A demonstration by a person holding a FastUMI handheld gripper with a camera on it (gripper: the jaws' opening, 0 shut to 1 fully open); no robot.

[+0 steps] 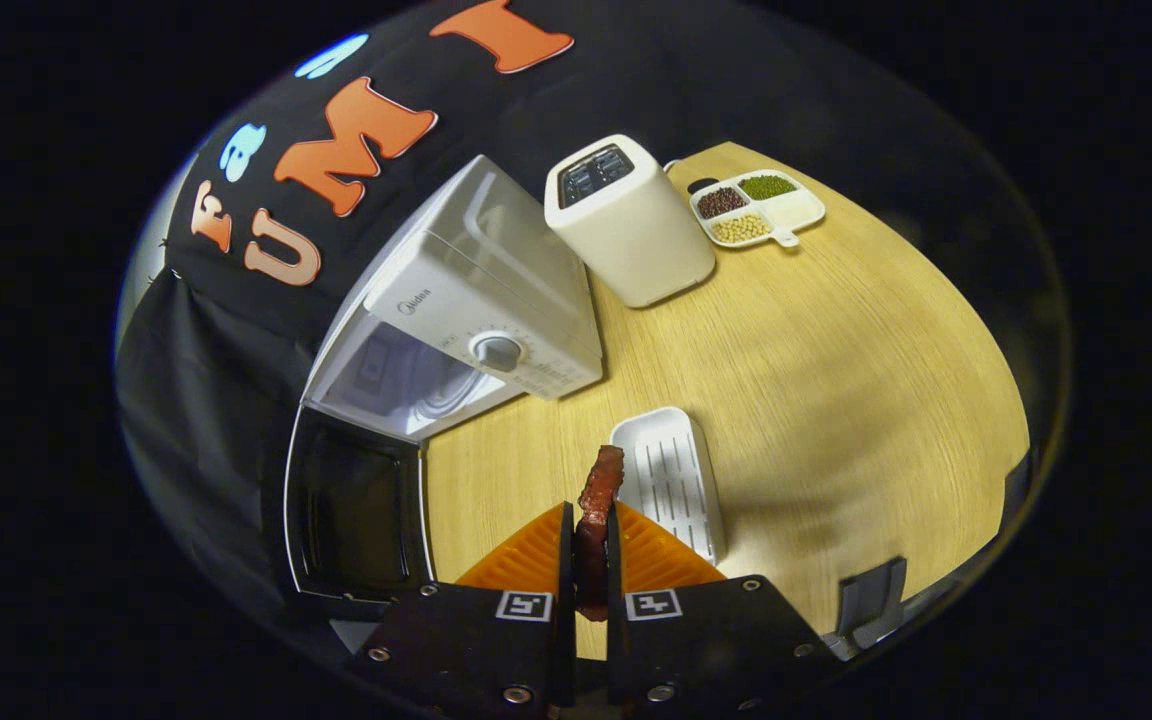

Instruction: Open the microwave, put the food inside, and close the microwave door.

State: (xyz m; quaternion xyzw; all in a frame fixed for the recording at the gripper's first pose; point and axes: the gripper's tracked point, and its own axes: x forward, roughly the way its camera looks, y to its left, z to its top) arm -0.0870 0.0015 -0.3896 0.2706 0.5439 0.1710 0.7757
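Clamped between the two fingers (pixel 590 545) at the bottom centre of the frame, a strip of reddish-brown food (pixel 599 500) is held upright, its upper end rising above the fingertips. Both fingers are pressed against its sides, so the grasp is closed on it.

Just beyond the fingers, slightly to the right, a white ribbed tray (pixel 671 480) is seen lying on the table (pixel 836 380), which is of pale wood.

To the upper left of the fingers the white microwave (pixel 476 300) is set on the table, with a round dial (pixel 498 351) on its control panel. Its door (pixel 356 505) is swung open and appears at the lower left of the frame, its dark window facing the camera; the lit white cavity (pixel 406 385) is exposed between the door and the panel. The food is held in the air, outside the cavity and to the right of the open door.

Behind the microwave, at the upper centre, a white toaster (pixel 626 225) is stood upright. To its right, near the table's far edge, a divided white dish (pixel 761 208) is placed, with dark, green and pale beans in three of its compartments.
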